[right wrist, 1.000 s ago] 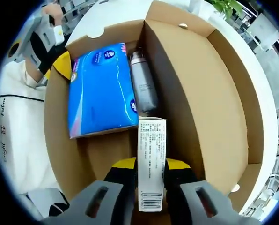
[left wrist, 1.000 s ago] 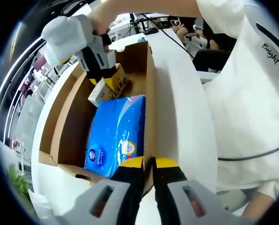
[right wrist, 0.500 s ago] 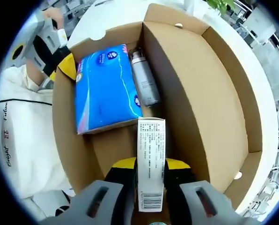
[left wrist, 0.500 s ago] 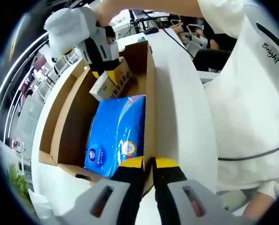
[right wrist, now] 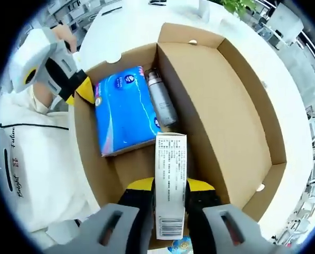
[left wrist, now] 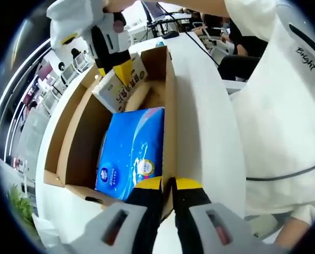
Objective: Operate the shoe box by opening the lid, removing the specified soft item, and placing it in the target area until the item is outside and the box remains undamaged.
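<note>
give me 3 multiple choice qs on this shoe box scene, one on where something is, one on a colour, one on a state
1. Where does the grey bottle lie?
A. on the table outside the box
B. inside the shoe box, beside the blue pack
C. between the left gripper's jaws

2. What colour is the soft pack in the box?
A. blue
B. red
C. green

3. What is the right gripper doing?
A. open over the box
B. shut on the small white carton
C. shut on the bottle

Answers: 1 B, the bottle rests on the box floor along the pack's edge. 2 A, its wrapper is blue. 3 B, the carton sits clamped between the yellow-tipped jaws.
</note>
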`<state>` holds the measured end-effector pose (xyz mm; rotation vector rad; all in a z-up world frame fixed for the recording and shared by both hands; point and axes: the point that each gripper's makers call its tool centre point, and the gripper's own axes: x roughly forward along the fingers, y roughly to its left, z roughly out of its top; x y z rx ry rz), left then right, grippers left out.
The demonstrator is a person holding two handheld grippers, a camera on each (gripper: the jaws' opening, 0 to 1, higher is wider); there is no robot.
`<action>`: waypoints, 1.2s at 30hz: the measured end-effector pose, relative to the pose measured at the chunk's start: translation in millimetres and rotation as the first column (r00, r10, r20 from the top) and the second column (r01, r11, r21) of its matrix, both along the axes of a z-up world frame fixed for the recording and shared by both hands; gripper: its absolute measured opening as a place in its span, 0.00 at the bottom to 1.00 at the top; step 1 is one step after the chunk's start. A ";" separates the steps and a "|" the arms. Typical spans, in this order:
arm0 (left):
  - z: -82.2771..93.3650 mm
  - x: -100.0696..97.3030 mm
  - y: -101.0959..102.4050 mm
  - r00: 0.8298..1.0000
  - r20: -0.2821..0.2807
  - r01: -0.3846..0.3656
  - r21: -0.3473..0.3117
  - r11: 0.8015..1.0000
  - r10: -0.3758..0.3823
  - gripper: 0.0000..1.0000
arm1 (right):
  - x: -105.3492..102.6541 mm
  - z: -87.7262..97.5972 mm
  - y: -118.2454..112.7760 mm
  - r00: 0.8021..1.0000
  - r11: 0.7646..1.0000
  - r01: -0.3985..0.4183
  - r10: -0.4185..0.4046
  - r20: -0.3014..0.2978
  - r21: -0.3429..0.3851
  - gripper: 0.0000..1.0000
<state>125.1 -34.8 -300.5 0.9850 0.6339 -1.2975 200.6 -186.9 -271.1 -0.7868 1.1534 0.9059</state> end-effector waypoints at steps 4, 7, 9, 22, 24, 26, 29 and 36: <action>0.0 0.3 0.0 1.000 -0.001 0.000 0.000 1.000 0.000 0.06 | 1.7 5.3 -1.1 0.999 0.999 0.033 -0.033 -0.003 0.019 0.20; -0.1 0.5 0.0 1.000 0.000 0.000 0.001 1.000 0.000 0.06 | 1.6 11.7 -1.5 0.999 0.999 0.044 -0.044 0.003 0.031 0.20; -0.1 0.6 0.0 1.000 -0.001 0.000 0.001 1.000 0.000 0.06 | 1.6 15.5 -1.6 0.999 0.998 0.046 -0.046 0.009 0.038 0.20; 0.1 0.8 -0.1 1.000 0.000 0.002 0.000 1.000 -0.002 0.06 | 0.4 31.1 -8.4 0.984 0.981 0.180 -0.180 -0.008 0.067 0.20; 0.1 0.8 -0.1 1.000 0.000 0.001 0.001 1.000 -0.001 0.06 | -1.8 32.3 -12.1 0.979 0.977 0.205 -0.205 -0.022 0.058 0.20; 0.1 0.8 -0.1 1.000 -0.001 0.000 0.002 1.000 0.000 0.06 | -0.2 34.8 -15.5 0.979 0.977 0.203 -0.204 -0.005 0.062 0.20; 0.1 0.8 -0.1 1.000 0.000 0.001 0.002 1.000 -0.001 0.06 | 2.6 38.1 -21.3 0.976 0.974 0.214 -0.215 0.015 0.068 0.20; 0.0 0.5 0.0 1.000 -0.001 -0.001 0.003 1.000 0.001 0.06 | -0.6 44.9 -27.8 0.974 0.972 0.222 -0.224 0.019 0.071 0.20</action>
